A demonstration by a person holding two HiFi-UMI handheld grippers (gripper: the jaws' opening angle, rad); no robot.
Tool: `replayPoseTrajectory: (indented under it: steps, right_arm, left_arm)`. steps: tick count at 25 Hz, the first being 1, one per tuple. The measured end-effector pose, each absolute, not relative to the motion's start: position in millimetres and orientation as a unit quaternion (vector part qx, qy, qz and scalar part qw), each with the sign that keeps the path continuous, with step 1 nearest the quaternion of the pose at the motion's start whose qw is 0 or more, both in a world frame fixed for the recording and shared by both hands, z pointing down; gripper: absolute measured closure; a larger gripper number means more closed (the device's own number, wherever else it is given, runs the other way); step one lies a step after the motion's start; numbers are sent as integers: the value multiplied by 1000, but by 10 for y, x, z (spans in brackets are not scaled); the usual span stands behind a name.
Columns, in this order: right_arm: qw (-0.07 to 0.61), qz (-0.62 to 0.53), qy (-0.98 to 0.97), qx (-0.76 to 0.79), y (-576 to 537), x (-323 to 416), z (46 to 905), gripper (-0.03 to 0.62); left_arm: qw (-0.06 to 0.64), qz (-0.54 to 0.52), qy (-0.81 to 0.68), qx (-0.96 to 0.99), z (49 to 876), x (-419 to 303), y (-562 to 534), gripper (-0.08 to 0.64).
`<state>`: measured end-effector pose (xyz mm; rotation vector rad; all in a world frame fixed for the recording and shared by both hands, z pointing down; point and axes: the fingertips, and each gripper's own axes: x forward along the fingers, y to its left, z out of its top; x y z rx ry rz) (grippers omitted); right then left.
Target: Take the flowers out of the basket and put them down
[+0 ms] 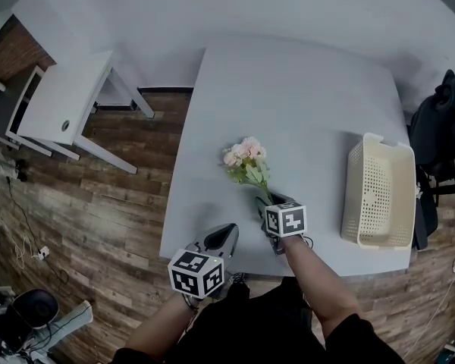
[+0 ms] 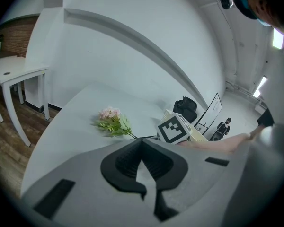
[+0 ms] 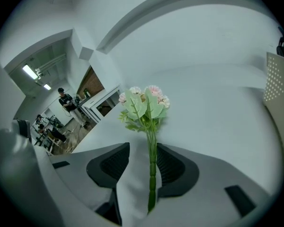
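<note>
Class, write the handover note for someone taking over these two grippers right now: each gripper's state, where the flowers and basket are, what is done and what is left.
Left gripper: shut, empty, near the front edge of the table.
Right gripper: jaws apart, with the stem between them but not pinched.
Flowers: lying on the table, blooms pointing away from the person.
Basket: on the table's right side, apart from the flowers, with no flowers in it.
Done: flowers are out of the basket and set down.
Left: draw the right gripper back off the stem; probably nothing more.
</note>
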<state>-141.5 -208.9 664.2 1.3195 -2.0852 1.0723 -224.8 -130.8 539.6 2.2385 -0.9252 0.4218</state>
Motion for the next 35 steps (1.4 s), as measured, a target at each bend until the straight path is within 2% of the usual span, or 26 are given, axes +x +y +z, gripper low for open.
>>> replayPoseTrajectory:
  steps: [2,5,11,20,21,22,23,24,35]
  right_arm:
    - [227,391,-755,476,-2077,-1418,6621,390]
    - [229,388,-754,478,-2053,-1408,6571,362]
    - [208,375,-754,498,-1999,-1336,6325,362]
    - [111,356,-771,516,-1689,-1299,5607,365]
    - [98,349,-776,516,-1638,-1300,5504,369]
    - [84,342,-780,517,-1584,-1293,5398,411]
    - [72,333,-784,519,-1527,-1282,5293,515]
    - [62,323,-788,521,-1466,-1273,5193,557]
    - [-19,263,-813,520,-618,-1062,4288,568]
  left_arm:
    - [334,160,-353,859,5382,-2250,-1309,552]
    - [334,157,-350,861,5361,-2246,-1303,552]
    - [329,149,-338,869,5265,-2226,-1274,554]
    - [316,145,-314,884,5133,-2225,-1093,554]
    - [314,144,-311,886,5111,-2221,-1066,552]
    - [310,144,-308,888,5086,-2213,-1039,552]
    - [306,143,-304,891,5059,-2199,-1013,552]
    - [301,142,-300,894,5032,-2181,-987,554]
    - [272,130,-259,917,4630,-1807,-548,552]
